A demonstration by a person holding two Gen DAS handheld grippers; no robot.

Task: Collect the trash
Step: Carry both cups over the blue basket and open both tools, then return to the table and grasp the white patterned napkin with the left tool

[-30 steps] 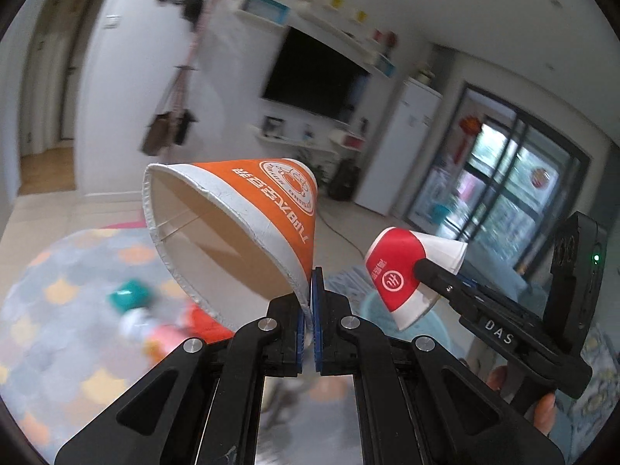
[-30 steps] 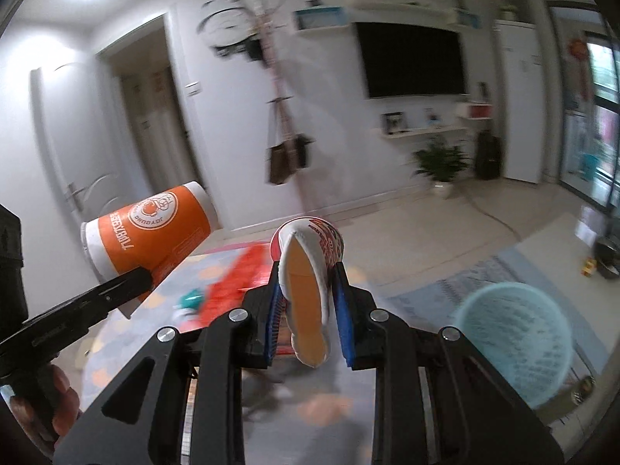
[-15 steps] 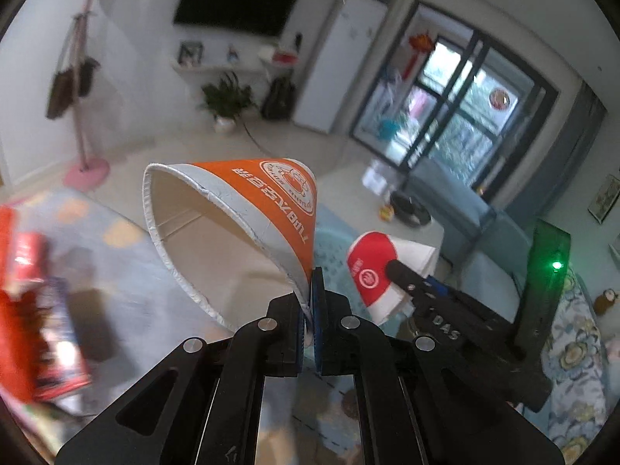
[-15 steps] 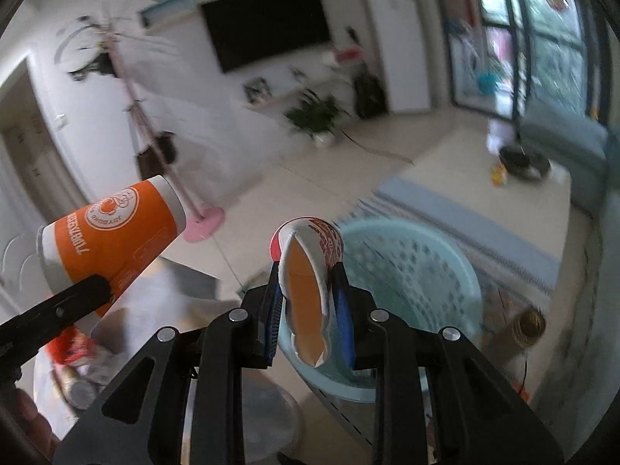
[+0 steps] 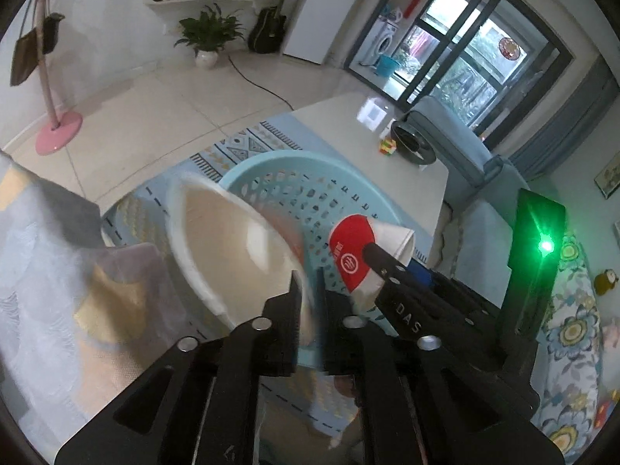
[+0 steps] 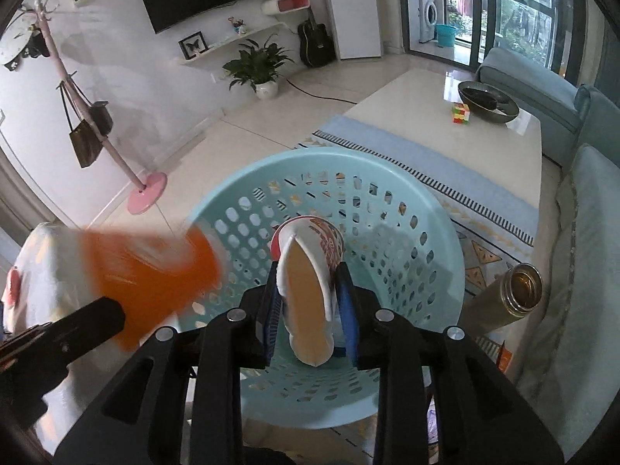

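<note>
Big swing over the last second: both views went from the TV wall and the coat rack to staring down into the light blue laundry-style basket (image 6: 445, 232), so both hands now parked over the drop spot. Left gripper (image 5: 308, 290) was pinched tight on the rim of the orange paper cup (image 5: 232, 248) a moment ago, jaws have just been opening, rim wall sitting in the gap between them and looking blurred, so probably slipping free already; can't swear the pads are fully off it. Same cup a smeared orange streak (image 6: 155, 275) in the right wrist view, hanging at the basket's left edge rather than dead centre. Right gripper (image 6: 312, 302) clamped on the squashed red-and-white paper cup (image 6: 310, 283), jaws eased apart a touch but pads pressing both sides, cup right above the basket's middle. Means the collecting part for these two is basically at the dump stage: orange one looks mid-release, red one next. Only worry: orange cup clipping the rim and bouncing onto the patterned rug (image 6: 426, 162).
</note>
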